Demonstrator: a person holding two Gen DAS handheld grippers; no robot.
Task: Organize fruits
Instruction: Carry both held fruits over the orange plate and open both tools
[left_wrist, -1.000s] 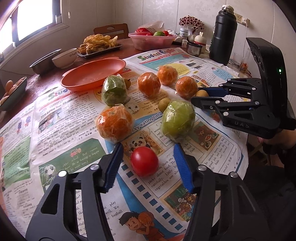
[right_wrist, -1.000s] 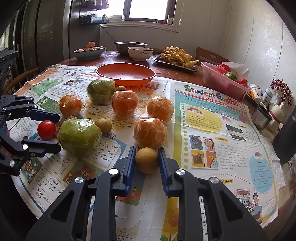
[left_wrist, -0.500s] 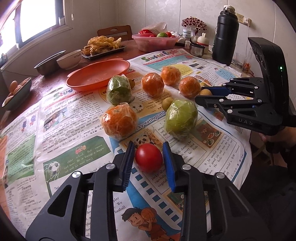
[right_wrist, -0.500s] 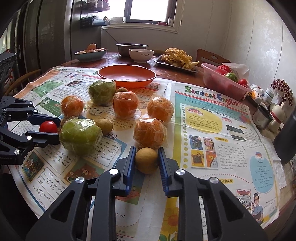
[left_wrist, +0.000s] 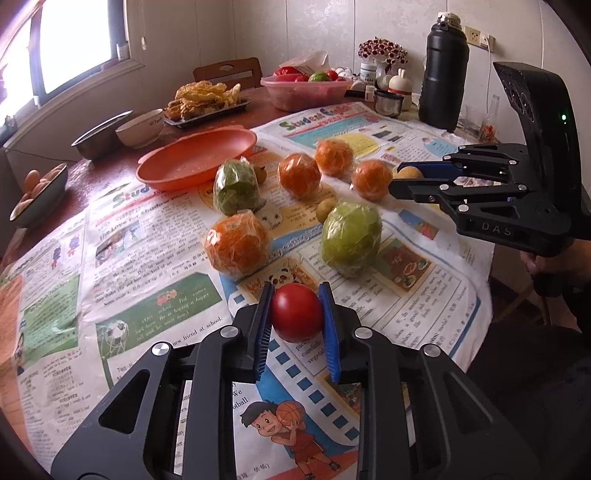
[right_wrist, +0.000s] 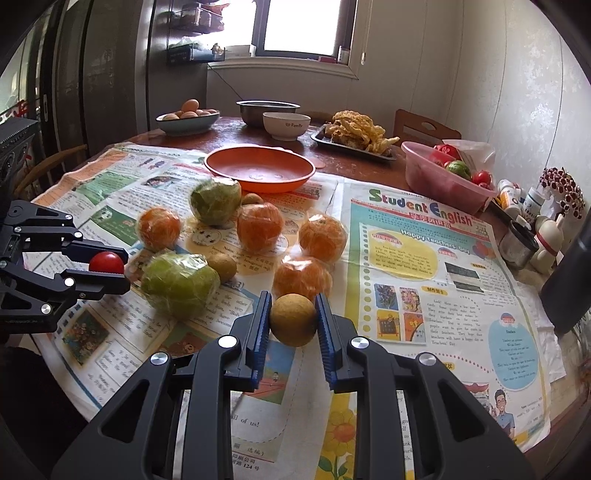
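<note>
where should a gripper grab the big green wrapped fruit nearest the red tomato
Grip the big green wrapped fruit across its widest middle, pads on its two bulging sides, coming from above. The small brownish fruit sits close behind it and the red tomato in front, so a low approach looks crowded. The loose plastic wrap may slip, so squeeze the body, not the film.

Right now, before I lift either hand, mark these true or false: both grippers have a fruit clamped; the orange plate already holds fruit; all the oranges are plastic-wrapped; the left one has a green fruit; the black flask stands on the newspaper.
1. Both grippers clamp a fruit. True: the left gripper is shut on the red tomato, the right gripper on the brown round fruit.
2. The orange plate holds fruit. False: nothing lies in it.
3. The oranges are plastic-wrapped. True.
4. The left gripper holds a green fruit. False: a red tomato.
5. The black flask stands on the newspaper. False: it stands beyond its edge.
</note>
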